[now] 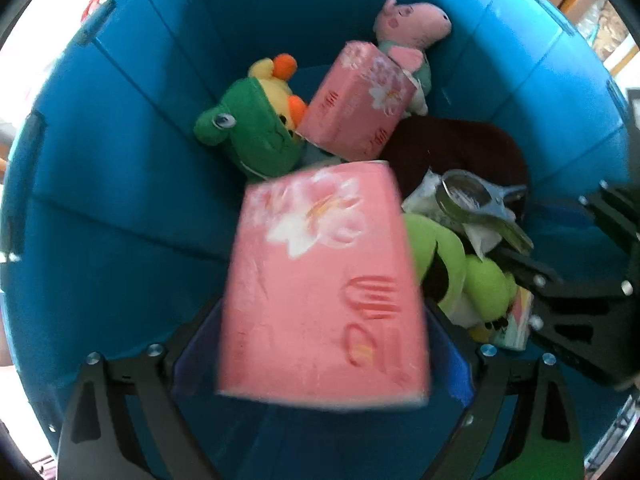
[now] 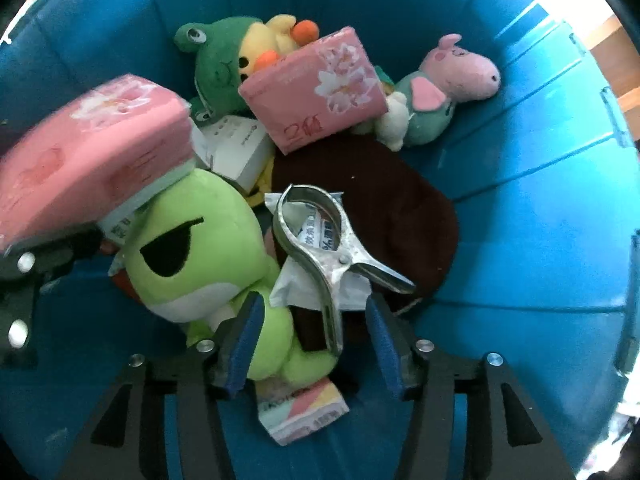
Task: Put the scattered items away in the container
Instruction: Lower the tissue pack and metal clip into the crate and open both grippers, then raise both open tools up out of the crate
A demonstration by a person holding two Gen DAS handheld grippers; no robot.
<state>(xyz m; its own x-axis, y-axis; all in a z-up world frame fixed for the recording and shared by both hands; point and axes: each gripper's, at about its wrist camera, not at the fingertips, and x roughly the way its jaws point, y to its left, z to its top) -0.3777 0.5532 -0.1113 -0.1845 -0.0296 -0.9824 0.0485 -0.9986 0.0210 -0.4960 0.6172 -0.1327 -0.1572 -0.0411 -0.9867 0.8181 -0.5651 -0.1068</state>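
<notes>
Both grippers point down into a blue bin point(image 1: 120, 160). A pink tissue pack point(image 1: 320, 280) hangs blurred between the sharp fingers of my left gripper point(image 1: 324, 312), whose jaws stand wide and do not seem to press it. In the right wrist view that pack point(image 2: 92, 152) is over a light green frog plush point(image 2: 200, 256). My right gripper point(image 2: 314, 320) is open over a metal clip point(image 2: 320, 248). One clip handle lies between the pads without touching them, and the frog's body leans on the left pad point(image 2: 244, 340).
The bin point(image 2: 520, 200) also holds a second pink tissue pack point(image 2: 320, 92), a dark green frog with a yellow duck point(image 2: 224, 60), a pink pig plush point(image 2: 452, 80), a dark brown cloth point(image 2: 380, 208), white boxes point(image 2: 236, 148) and a small packet point(image 2: 300, 412). Its right side shows bare blue floor.
</notes>
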